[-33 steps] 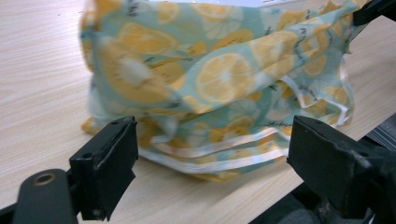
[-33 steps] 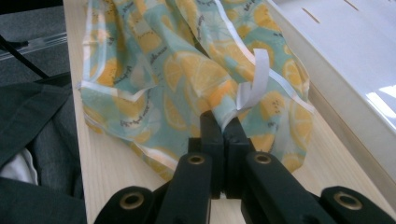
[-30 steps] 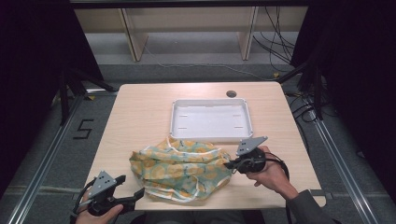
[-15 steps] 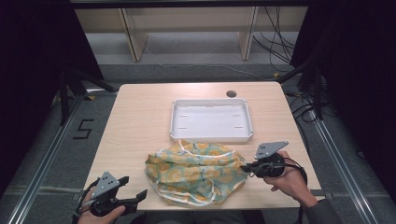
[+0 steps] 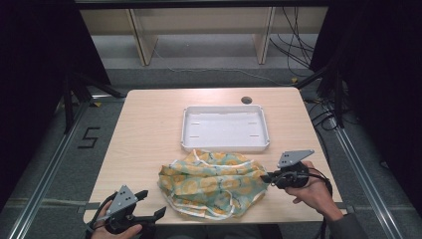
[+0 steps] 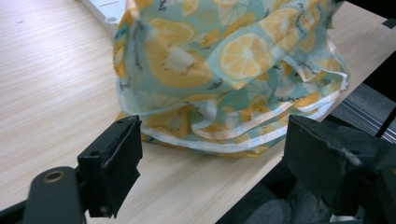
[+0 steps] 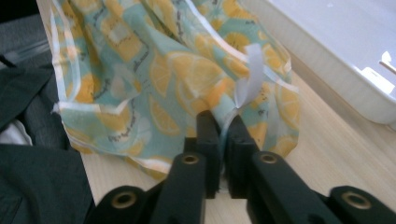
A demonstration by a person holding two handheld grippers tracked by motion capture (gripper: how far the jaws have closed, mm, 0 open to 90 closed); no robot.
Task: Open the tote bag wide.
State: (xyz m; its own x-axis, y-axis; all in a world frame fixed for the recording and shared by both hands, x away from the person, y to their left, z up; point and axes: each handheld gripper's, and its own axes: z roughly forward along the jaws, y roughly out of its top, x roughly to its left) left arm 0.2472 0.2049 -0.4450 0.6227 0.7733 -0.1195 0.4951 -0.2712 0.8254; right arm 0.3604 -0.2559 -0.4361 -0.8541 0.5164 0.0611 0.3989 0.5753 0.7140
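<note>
A crumpled teal cloth with a lemon-slice print and white trim (image 5: 211, 181) lies on the front middle of the wooden table (image 5: 144, 134). My right gripper (image 5: 265, 177) is shut on the cloth's right edge; in the right gripper view its jaws pinch the fabric (image 7: 154, 70) at a white tag (image 7: 247, 74). My left gripper (image 5: 152, 205) sits at the table's front left corner, open, a little left of the cloth. In the left gripper view the cloth (image 6: 224, 70) lies ahead of the wide-apart jaws, its trimmed hem near the table's front edge.
A white rectangular tray (image 5: 189, 130) with nothing in it stands just behind the cloth, also at the top right of the right gripper view (image 7: 336, 60). A dark round hole (image 5: 246, 100) marks the table's back edge. Cables and a frame lie on the floor beyond.
My right gripper has pulled the cloth's right edge to the right and toward the front, dragging the cloth that way. The left gripper has hardly moved.
</note>
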